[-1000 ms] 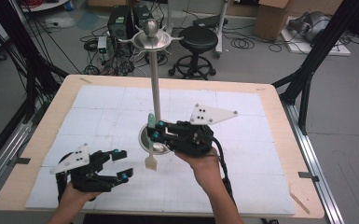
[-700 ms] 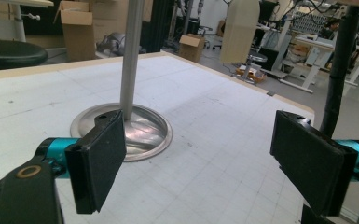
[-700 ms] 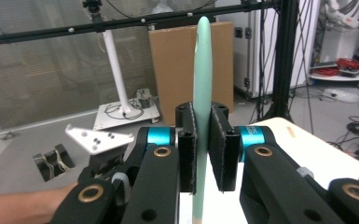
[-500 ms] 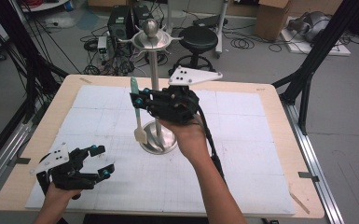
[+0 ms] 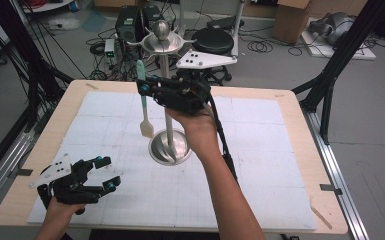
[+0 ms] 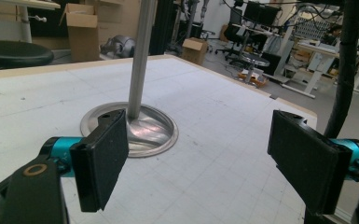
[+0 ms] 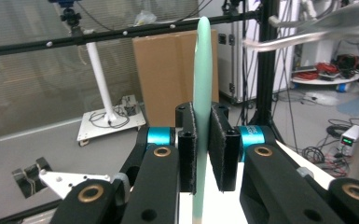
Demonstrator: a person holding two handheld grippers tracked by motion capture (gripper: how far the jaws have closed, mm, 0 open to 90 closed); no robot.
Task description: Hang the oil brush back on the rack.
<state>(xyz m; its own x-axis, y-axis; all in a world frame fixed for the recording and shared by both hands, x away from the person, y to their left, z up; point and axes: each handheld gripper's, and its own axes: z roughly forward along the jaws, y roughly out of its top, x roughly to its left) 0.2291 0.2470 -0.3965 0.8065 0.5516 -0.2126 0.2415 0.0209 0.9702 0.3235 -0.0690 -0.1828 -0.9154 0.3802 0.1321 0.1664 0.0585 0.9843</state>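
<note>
A spatula (image 5: pixel 143 107) with a pale green handle and a cream blade hangs upright, blade down, to the left of the metal stand's pole (image 5: pixel 168 127). My right gripper (image 5: pixel 142 89) is shut on its handle, high above the table. In the right gripper view the pads clamp the green handle (image 7: pixel 203 70) at my right gripper (image 7: pixel 202 144). The stand has a round base (image 5: pixel 170 147) and a dish with a ball on top (image 5: pixel 161 42). My left gripper (image 5: pixel 107 172) rests near the table's front left. Its jaws have just been opening and hold nothing; my left gripper (image 6: pixel 198 158) faces the stand's base (image 6: pixel 149 130).
A white gridded mat (image 5: pixel 260 165) covers the wooden table (image 5: pixel 300 130). Behind the table stand a black stool (image 5: pixel 212 40), electronics with cables and cardboard boxes. Black frame legs (image 5: pixel 330 85) rise at both sides.
My right hand has lifted the spatula from beside the stand's base up along the pole. My left hand has slid toward the front left corner and its jaws have widened.
</note>
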